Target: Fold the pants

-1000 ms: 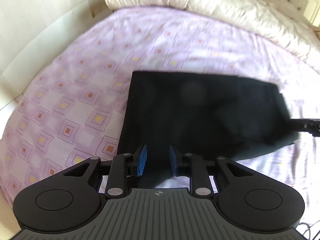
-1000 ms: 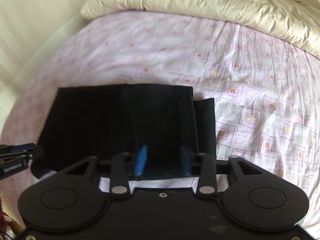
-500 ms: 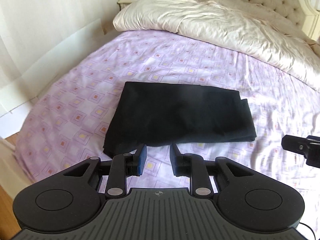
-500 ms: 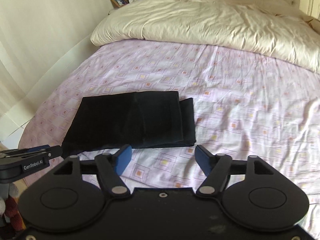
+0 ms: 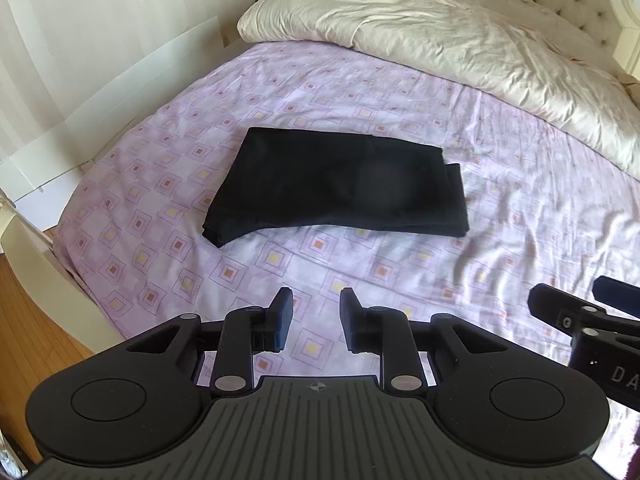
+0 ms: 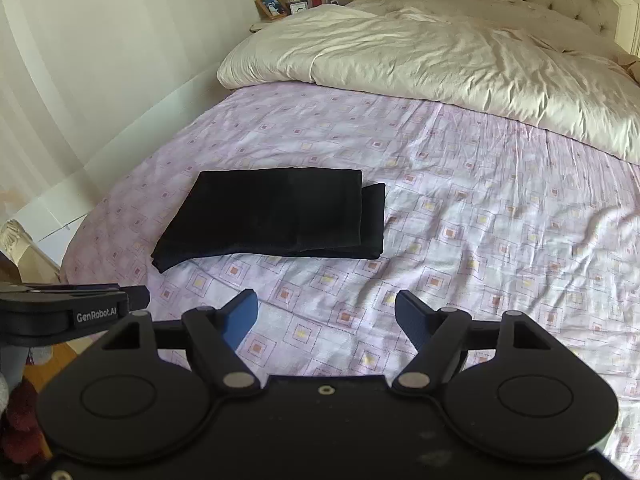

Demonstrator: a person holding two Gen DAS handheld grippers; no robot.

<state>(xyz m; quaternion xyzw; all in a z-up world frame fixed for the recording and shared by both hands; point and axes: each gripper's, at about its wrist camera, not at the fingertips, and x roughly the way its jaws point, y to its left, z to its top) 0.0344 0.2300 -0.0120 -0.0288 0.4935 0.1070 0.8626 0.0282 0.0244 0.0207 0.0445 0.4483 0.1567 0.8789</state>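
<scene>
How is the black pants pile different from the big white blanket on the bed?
The pants are black, small and folded flat into a neat rectangle; the blanket is cream-white, far bigger, puffy and rumpled. The pants sit mid-bed; the blanket is bunched toward the headboard. Both rest on the purple patterned sheet.

Both grippers (image 5: 312,322) (image 6: 326,318) matte black, blue pads (image 6: 240,316), silver pivot screws (image 6: 239,380), round side discs; white "GenRobot.AI" lettering, second marking apparently "DA".
</scene>
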